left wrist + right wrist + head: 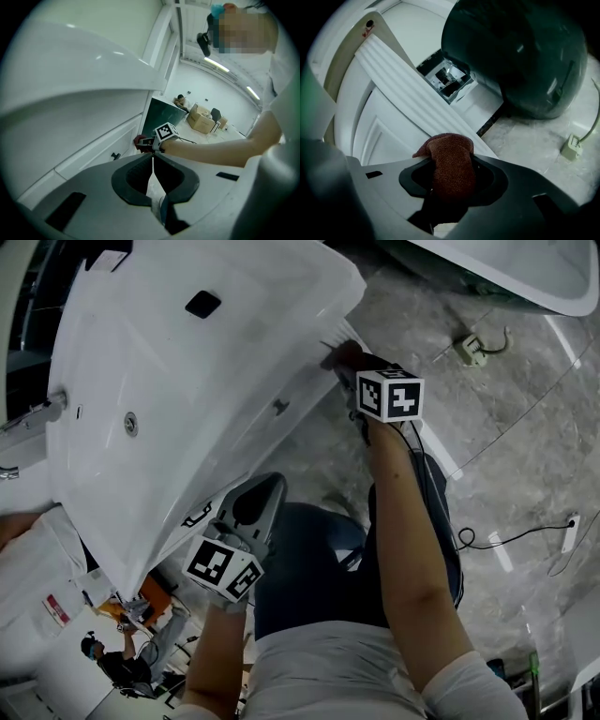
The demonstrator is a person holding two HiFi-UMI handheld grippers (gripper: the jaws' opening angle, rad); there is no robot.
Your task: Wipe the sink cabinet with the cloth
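The white sink cabinet (281,399) stands under a white basin (178,371). My right gripper (343,360) is shut on a red-brown cloth (349,352) and holds it against the cabinet's front near its right end. In the right gripper view the cloth (450,164) fills the jaws, with a white panelled door (379,131) just behind it. My left gripper (267,488) hangs lower, in front of the cabinet, shut with nothing in it. The left gripper view shows its jaw tips meeting (153,159), a drawer front with a dark handle (115,155), and the right gripper (149,141) beyond.
The floor is grey marble (487,446), with a cable, a power strip (570,532) and a small socket block (469,348) on it. A large dark rounded tub (520,51) stands beside the cabinet. A faucet (37,413) sits at the basin's left. My legs are directly below.
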